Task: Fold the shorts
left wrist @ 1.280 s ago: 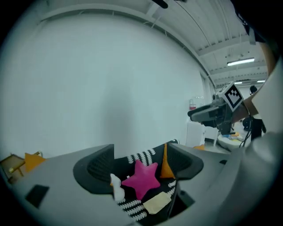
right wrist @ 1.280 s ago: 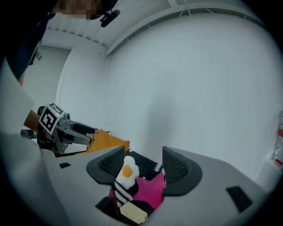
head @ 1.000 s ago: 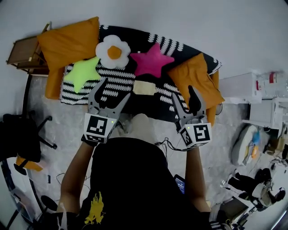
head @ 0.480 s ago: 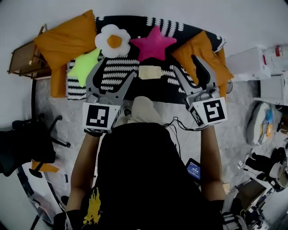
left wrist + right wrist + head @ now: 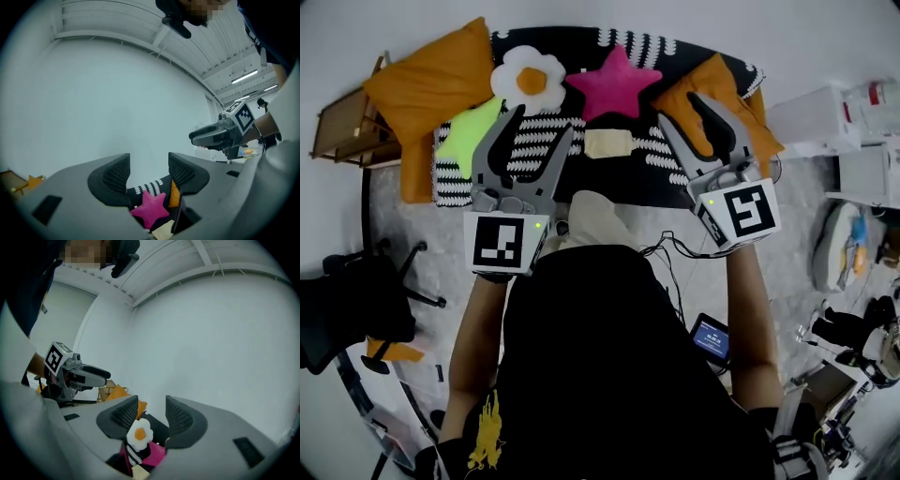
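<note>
A black-and-white blanket (image 5: 544, 155) carries orange pillows (image 5: 427, 80) at its back corners. The left gripper (image 5: 540, 122) and right gripper (image 5: 680, 108) hover above it. Their fingers are apart and have just been closing, with nothing between them. The folded beige shorts (image 5: 607, 142) lie mid-blanket, toward its front edge.

Head view. White wall (image 5: 787, 37) spans 12 o'clock, with grey speckled floor (image 5: 422, 253) below it. A black-and-white blanket (image 5: 450, 173) lies at 12 o'clock, bearing an orange cushion (image 5: 427, 80) at 11 o'clock and a second orange cushion (image 5: 717, 73) at 1 o'clock. Wooden side table (image 5: 337, 127), 10 o'clock; black office chair (image 5: 352, 314), 8 o'clock; white cabinet (image 5: 811, 117), 2 o'clock. Left gripper view: beamed ceiling (image 5: 117, 28); lit tube light (image 5: 243, 75), 2 o'clock.
</note>
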